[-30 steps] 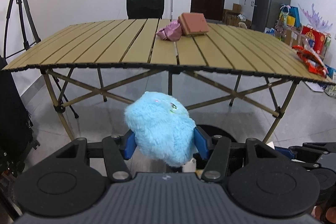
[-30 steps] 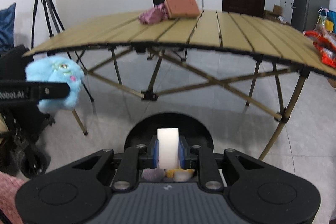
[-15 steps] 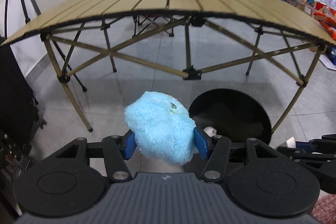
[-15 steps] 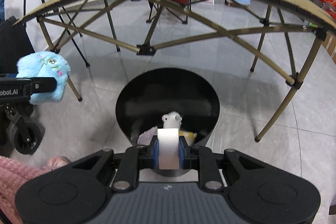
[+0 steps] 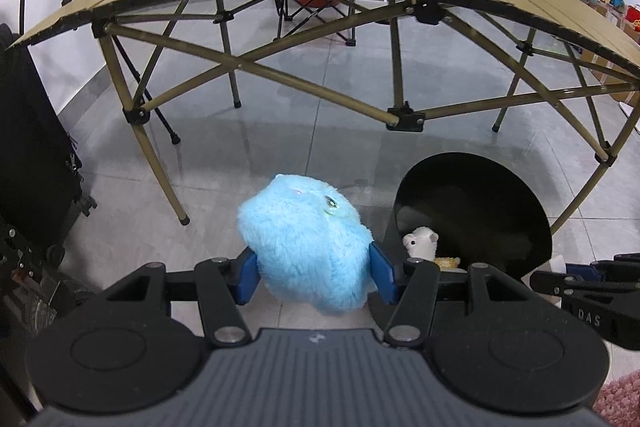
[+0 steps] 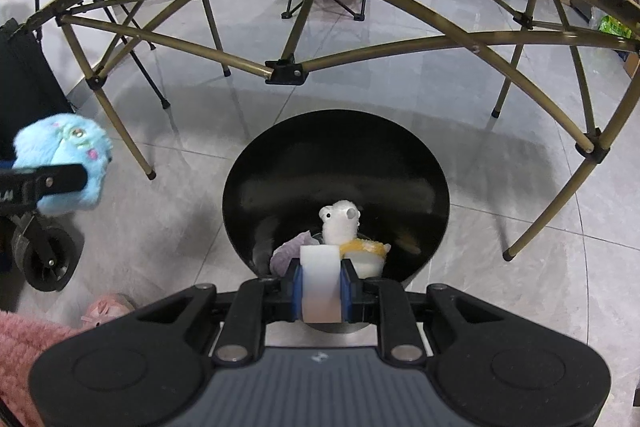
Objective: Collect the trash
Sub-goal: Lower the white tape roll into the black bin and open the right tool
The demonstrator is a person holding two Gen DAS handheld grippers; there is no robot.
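Fluffy sky-blue plush ball (image 5: 306,243), small embroidered eye.

Left gripper (image 5: 314,273) jaws clamped, right gripper (image 6: 321,287) jaws clamped, both angled downward

A fluffy sky-blue plush toy (image 5: 308,247) with a glinting eye hangs off the floor, at about nine o'clock from the round black bin (image 6: 336,163). A white rectangular block (image 6: 320,283) stands upright over the bin's near rim, at six o'clock. Inside the bin lie a small white plush animal (image 6: 340,223), something yellow and a purplish scrap.
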